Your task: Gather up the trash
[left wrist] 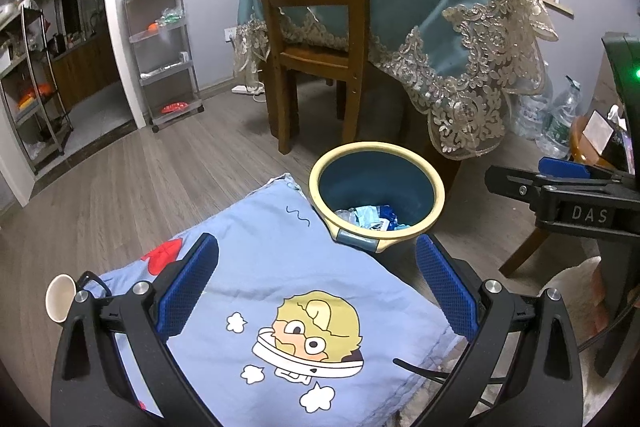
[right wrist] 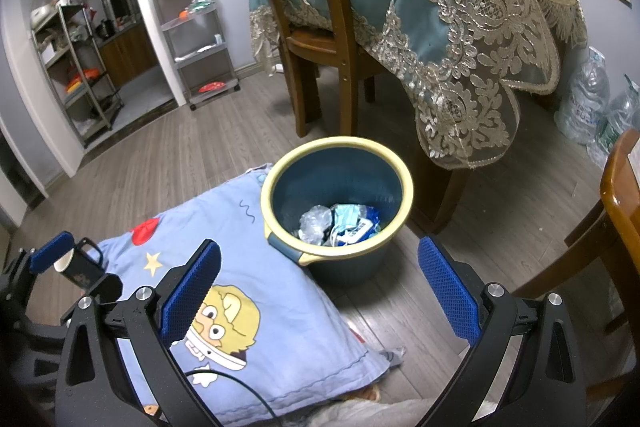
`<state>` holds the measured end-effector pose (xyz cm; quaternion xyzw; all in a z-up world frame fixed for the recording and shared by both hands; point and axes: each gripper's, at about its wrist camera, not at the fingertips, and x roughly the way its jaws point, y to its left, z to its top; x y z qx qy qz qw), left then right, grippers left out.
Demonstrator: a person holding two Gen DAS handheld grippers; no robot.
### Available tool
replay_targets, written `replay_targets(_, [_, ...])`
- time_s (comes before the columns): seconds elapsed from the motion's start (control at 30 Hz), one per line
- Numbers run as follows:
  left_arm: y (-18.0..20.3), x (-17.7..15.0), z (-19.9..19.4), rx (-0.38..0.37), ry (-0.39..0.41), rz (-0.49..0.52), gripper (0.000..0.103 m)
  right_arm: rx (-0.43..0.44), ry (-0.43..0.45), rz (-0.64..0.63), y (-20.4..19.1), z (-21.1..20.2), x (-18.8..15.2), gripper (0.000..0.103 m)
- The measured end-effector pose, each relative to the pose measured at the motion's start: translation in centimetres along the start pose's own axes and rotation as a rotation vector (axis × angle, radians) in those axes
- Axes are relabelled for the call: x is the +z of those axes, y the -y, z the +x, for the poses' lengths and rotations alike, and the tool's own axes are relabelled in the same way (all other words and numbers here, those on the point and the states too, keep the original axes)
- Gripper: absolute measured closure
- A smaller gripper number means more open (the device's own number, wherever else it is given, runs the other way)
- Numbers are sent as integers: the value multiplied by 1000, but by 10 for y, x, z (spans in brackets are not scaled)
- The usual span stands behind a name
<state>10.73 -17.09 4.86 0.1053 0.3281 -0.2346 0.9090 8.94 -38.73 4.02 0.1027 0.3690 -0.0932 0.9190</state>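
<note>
A blue trash bin with a cream rim (left wrist: pixel 436 187) (right wrist: pixel 406 179) stands on the wood floor beside a blue cartoon pillow (left wrist: pixel 280 267) (right wrist: pixel 248 267). Crumpled wrappers, a face mask and clear plastic (right wrist: pixel 340 223) (left wrist: pixel 370 217) lie in the bin. My left gripper (left wrist: pixel 318 291) is open and empty above the pillow, just short of the bin. My right gripper (right wrist: pixel 320 295) is open and empty, in front of the bin. A paper cup (left wrist: pixel 60 297) (right wrist: pixel 66 261) shows at the pillow's left edge, by the left gripper's finger in the right wrist view.
A wooden chair (left wrist: pixel 316 27) and a table with a teal lace cloth (left wrist: pixel 460 27) stand behind the bin. Metal shelf carts (left wrist: pixel 160 47) stand by the wall. Large water bottles (right wrist: pixel 588 99) sit at right, by another wooden chair (right wrist: pixel 620 195).
</note>
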Motion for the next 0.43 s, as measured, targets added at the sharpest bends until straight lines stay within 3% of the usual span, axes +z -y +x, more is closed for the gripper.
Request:
replay_targets(0.17, [3, 0, 1, -1, -16, 26, 6, 0, 0, 1, -1, 0, -1, 5])
replay_targets(0.43, [-19, 4, -14, 34, -21, -39, 6, -36, -42, -20, -19, 12, -6, 5])
